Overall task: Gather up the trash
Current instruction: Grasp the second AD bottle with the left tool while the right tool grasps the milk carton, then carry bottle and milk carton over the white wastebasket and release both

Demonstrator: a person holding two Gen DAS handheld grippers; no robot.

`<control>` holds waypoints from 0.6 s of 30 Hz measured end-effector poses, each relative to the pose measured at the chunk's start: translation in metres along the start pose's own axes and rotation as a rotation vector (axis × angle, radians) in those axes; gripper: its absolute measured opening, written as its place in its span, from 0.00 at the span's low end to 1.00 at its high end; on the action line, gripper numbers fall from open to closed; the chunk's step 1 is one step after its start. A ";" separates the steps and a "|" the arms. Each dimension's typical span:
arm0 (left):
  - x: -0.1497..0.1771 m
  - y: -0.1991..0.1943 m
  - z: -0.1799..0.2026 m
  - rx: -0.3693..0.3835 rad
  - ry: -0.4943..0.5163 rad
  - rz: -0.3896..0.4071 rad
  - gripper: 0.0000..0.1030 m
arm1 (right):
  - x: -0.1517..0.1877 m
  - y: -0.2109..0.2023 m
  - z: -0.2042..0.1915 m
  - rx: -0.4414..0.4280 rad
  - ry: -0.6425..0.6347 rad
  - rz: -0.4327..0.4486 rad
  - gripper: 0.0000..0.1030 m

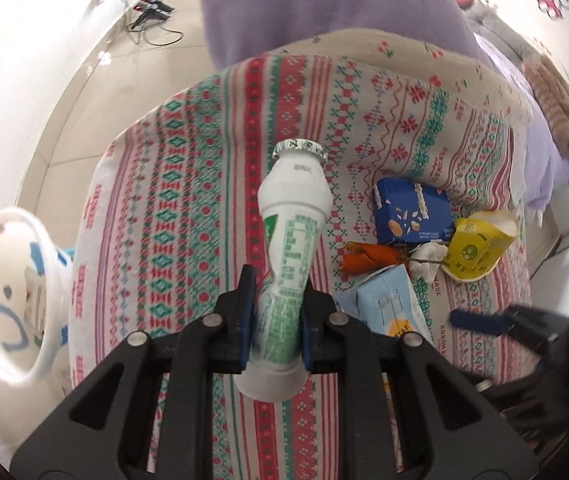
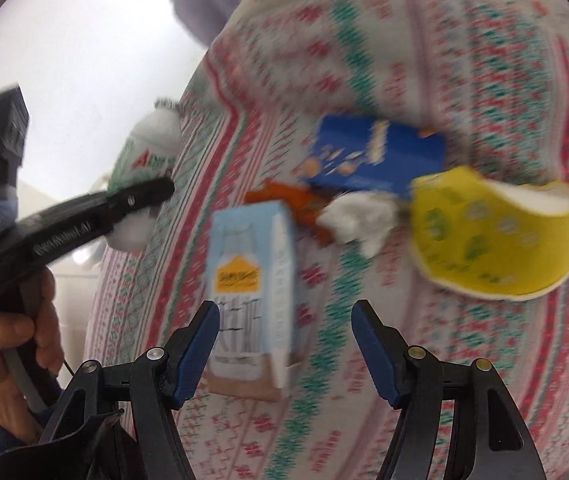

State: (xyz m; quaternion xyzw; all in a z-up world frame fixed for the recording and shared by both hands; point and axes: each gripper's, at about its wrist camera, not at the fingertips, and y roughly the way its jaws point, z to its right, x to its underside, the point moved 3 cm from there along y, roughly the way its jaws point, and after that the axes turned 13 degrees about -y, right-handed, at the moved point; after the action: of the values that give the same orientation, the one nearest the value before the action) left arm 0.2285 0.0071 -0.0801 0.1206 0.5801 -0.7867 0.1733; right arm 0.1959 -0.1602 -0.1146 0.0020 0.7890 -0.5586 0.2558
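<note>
My left gripper [image 1: 274, 316] is shut on a white yogurt bottle [image 1: 290, 232] with green print and holds it above the patterned cloth [image 1: 188, 200]. The bottle also shows at the left of the right wrist view [image 2: 144, 160]. My right gripper [image 2: 284, 320] is open, its jaws either side of a light blue milk carton [image 2: 252, 276] standing on the cloth. Beyond it lie a blue snack box [image 2: 376, 156], an orange wrapper [image 2: 284, 196], a crumpled white tissue [image 2: 360, 216] and a crushed yellow paper cup [image 2: 488, 232]. The same pile shows in the left wrist view [image 1: 412, 208].
A white bin [image 1: 8, 304] with a cartoon print stands on the floor left of the table. A purple cushion [image 1: 324, 8] sits behind the table. Cables and a power strip [image 1: 148, 12] lie on the tiled floor. A bed [image 1: 544, 92] is at the right.
</note>
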 end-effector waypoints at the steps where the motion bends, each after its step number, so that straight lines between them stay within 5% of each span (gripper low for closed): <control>1: 0.002 -0.005 -0.001 0.003 -0.013 0.008 0.20 | 0.000 0.004 -0.004 0.000 -0.006 -0.008 0.68; 4: 0.007 -0.014 -0.001 0.008 -0.026 0.022 0.20 | 0.000 0.023 -0.017 -0.027 -0.011 -0.041 0.66; 6: 0.008 -0.018 -0.003 0.014 -0.034 0.025 0.20 | 0.002 0.034 -0.023 -0.067 0.006 -0.064 0.55; 12: 0.008 -0.028 -0.012 0.046 -0.073 0.038 0.20 | -0.009 -0.006 -0.026 -0.096 0.015 0.124 0.54; 18: 0.007 -0.036 -0.021 0.066 -0.101 0.048 0.20 | -0.012 -0.024 0.000 -0.020 0.058 0.198 0.54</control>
State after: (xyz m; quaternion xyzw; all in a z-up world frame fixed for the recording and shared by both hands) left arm 0.2068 0.0354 -0.0577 0.1001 0.5413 -0.8061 0.2171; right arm 0.1996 -0.1658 -0.0886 0.0936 0.7975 -0.5224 0.2868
